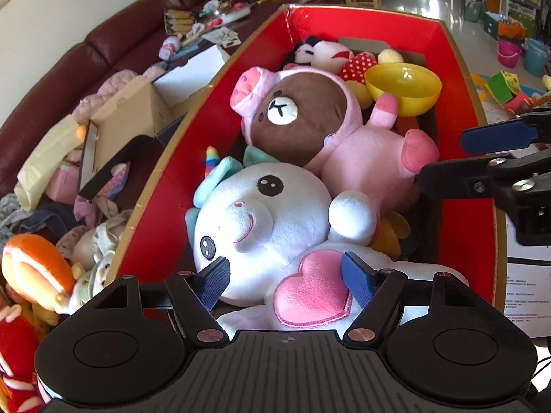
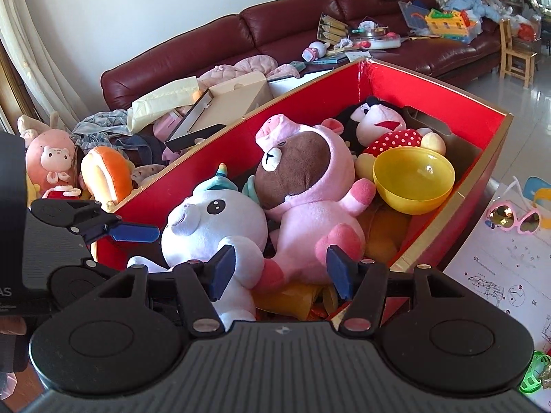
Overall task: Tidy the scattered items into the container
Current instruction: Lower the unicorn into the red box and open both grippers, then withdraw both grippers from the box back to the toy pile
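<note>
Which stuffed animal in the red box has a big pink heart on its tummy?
The white unicorn, nearest the left gripper. It alone has the heart; the bear in the pink pig suit has none.

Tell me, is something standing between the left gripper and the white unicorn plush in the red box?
Nothing visible does. The left gripper hangs open directly over the white unicorn plush, which lies on top in the red cardboard box, beside the pink pig-suit bear plush.
</note>
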The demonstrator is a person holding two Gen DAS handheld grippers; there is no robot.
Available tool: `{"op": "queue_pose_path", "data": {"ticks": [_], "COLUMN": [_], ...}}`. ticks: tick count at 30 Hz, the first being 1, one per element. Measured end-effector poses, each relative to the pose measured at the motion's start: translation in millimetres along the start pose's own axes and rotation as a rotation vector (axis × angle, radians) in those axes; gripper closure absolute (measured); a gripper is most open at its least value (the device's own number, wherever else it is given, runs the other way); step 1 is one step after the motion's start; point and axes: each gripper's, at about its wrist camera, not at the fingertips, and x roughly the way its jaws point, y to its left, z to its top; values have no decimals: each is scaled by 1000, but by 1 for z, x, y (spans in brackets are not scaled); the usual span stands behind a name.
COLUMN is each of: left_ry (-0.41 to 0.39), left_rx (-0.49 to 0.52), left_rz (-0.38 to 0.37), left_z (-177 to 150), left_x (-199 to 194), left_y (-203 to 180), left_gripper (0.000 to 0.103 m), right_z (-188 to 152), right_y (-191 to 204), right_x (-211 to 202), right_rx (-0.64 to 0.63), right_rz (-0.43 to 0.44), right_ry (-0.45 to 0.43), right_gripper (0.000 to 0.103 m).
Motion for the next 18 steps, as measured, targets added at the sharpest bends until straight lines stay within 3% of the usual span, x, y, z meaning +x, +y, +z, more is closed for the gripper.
{"op": "queue_pose_path", "data": {"ticks": [8,18], "left_ry": [-111,-218], "left_rx": [10,50], "left_rz": [-9,-153], "left_z": [23,55], "left_x": [-36,-55], "left_y": [-15,-72], "left_gripper": [25,21], "right_z": [0,-16], "right_y": [-24,-64], "right_x": [-23,-74], "right_rx": [66,156], "right_rz": [-20,-123], "right_ry": [-64,-181], "right_gripper": [37,29]}}
